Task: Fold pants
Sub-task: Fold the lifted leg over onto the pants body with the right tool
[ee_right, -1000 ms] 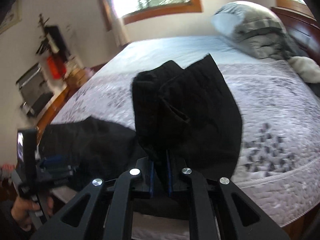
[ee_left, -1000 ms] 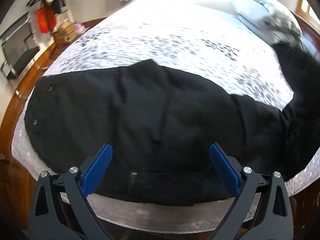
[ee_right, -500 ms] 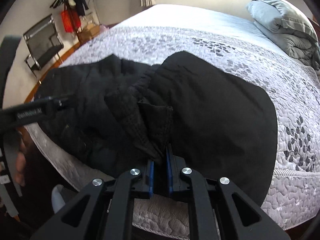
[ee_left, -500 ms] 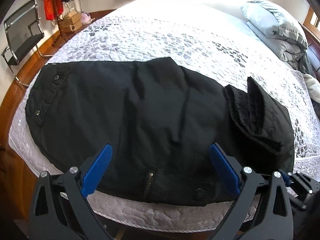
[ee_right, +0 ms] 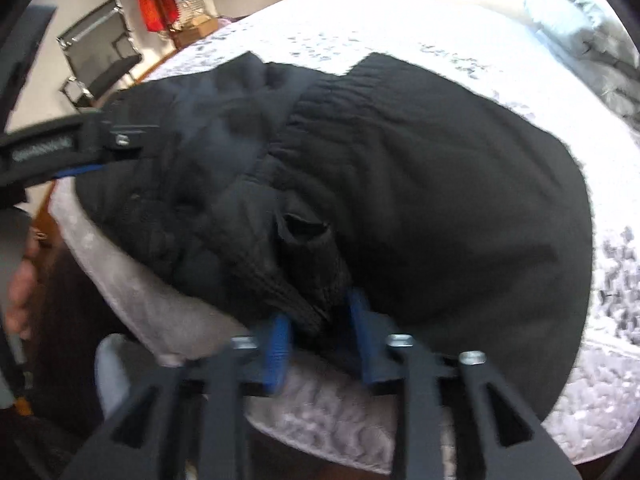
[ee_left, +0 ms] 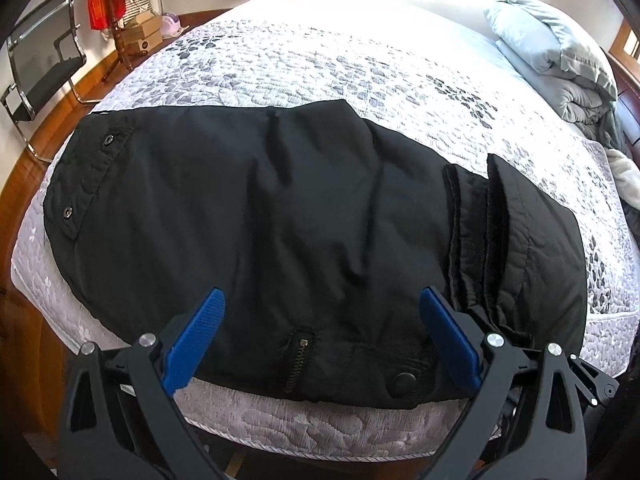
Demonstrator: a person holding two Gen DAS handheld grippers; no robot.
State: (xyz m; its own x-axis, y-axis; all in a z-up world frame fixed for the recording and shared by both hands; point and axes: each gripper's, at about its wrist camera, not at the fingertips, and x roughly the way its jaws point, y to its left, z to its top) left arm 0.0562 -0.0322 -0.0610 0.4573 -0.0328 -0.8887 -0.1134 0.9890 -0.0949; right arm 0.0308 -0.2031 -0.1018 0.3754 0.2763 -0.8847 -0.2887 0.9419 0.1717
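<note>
Black padded pants [ee_left: 280, 216] lie across the near edge of the bed, waistband with zipper and snap toward me, the leg ends folded over on the right [ee_left: 516, 240]. My left gripper [ee_left: 320, 324] is open and empty, hovering over the waistband. In the right wrist view the pants [ee_right: 440, 184] fill the middle. My right gripper [ee_right: 318, 320] has its jaws partly apart, with the bunched cuff fabric [ee_right: 308, 264] lying loosely between them. The left gripper [ee_right: 80, 144] shows at the left edge there.
The bed has a white quilt with grey leaves [ee_left: 340, 64]. A grey folded duvet [ee_left: 560, 56] lies at the head. A chair [ee_left: 36, 76], boxes and a red bag [ee_left: 100, 4] stand on the wooden floor at left.
My right gripper carried the leg ends over onto the pants, lowered them to the bed, and its jaws have come apart. My left gripper stayed open above the waistband.
</note>
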